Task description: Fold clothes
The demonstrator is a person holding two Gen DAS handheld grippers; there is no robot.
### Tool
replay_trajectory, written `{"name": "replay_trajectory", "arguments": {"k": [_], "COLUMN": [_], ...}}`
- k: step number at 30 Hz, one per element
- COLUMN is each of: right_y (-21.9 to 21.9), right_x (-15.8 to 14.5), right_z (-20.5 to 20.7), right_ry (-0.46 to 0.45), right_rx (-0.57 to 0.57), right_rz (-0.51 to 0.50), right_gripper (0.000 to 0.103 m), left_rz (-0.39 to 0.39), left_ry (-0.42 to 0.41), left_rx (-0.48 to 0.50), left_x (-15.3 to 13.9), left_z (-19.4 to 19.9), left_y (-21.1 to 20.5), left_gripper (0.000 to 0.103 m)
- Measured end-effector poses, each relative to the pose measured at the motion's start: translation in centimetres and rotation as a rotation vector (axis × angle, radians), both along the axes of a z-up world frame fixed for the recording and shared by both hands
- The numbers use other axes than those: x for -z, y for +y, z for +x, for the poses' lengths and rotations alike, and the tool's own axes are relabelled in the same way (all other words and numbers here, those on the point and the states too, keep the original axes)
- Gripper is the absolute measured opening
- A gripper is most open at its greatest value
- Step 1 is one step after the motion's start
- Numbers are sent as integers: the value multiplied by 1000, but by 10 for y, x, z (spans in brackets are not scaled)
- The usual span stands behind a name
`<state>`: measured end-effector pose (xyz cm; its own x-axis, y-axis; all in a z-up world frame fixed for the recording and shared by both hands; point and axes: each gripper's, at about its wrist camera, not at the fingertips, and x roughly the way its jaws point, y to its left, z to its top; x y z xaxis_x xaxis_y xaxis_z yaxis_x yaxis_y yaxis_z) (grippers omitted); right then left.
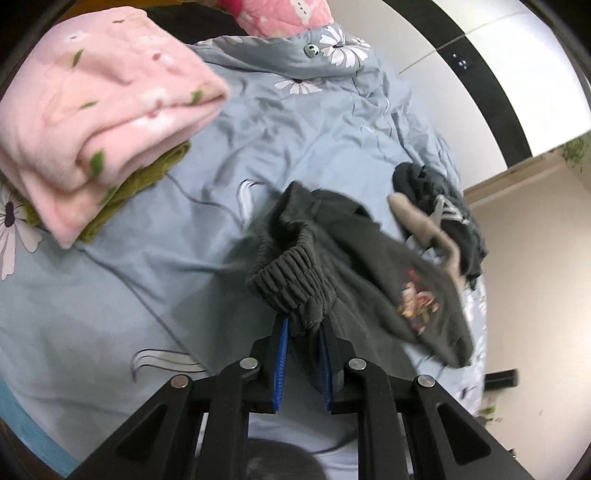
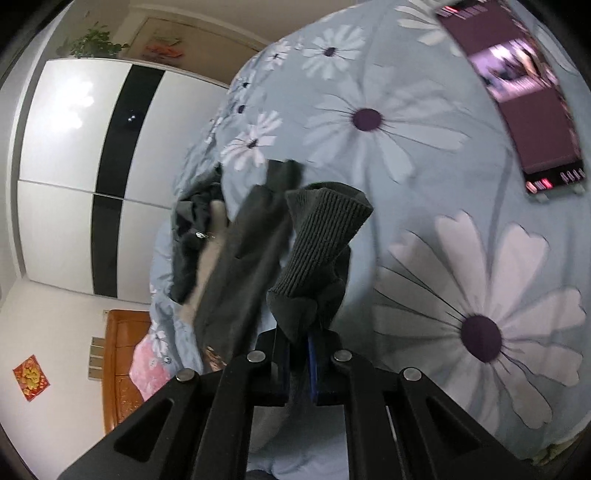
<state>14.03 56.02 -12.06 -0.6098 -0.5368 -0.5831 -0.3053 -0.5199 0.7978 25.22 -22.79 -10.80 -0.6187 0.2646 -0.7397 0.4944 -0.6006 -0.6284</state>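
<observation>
Dark grey trousers (image 1: 354,258) with an elastic waistband and a small flower patch hang above the blue flowered bedspread (image 1: 166,295). My left gripper (image 1: 303,325) is shut on the gathered waistband. In the right wrist view my right gripper (image 2: 299,332) is shut on the ribbed cuff (image 2: 325,236) of the same grey trousers (image 2: 240,280), which hang down to the left. Behind them lies a crumpled pile of dark clothes (image 1: 443,206) with a beige piece across it, seen also as the pile (image 2: 192,232) in the right wrist view.
A folded pink floral blanket (image 1: 92,122) sits on a folded olive garment (image 1: 140,181) at the left of the bed. A pink pillow (image 1: 284,14) lies at the head. A lit tablet (image 2: 524,96) rests on the bedspread (image 2: 443,147). A white and black wardrobe (image 2: 92,166) stands beyond.
</observation>
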Motion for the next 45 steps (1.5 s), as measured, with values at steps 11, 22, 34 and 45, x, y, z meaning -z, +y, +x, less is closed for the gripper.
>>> {"name": "replay_trajectory", "arguments": {"k": [11, 22, 34, 45], "right_y": [-31, -73, -62, -35], "right_x": [-25, 23, -11, 73], "right_z": [-144, -273, -254, -200], "right_ry": [-83, -266, 39, -11], "right_rx": [-66, -65, -125, -46], "right_rz": [77, 125, 124, -7], "right_gripper": [7, 11, 56, 70], "left_rz": [241, 299, 120, 67], "left_ry": [-21, -117, 106, -35], "left_rx": [-116, -199, -65, -179], "left_x": [4, 61, 28, 91], "left_z": [-87, -190, -175, -92], "left_y": [-35, -60, -35, -36], "left_gripper": [17, 18, 68, 73]}}
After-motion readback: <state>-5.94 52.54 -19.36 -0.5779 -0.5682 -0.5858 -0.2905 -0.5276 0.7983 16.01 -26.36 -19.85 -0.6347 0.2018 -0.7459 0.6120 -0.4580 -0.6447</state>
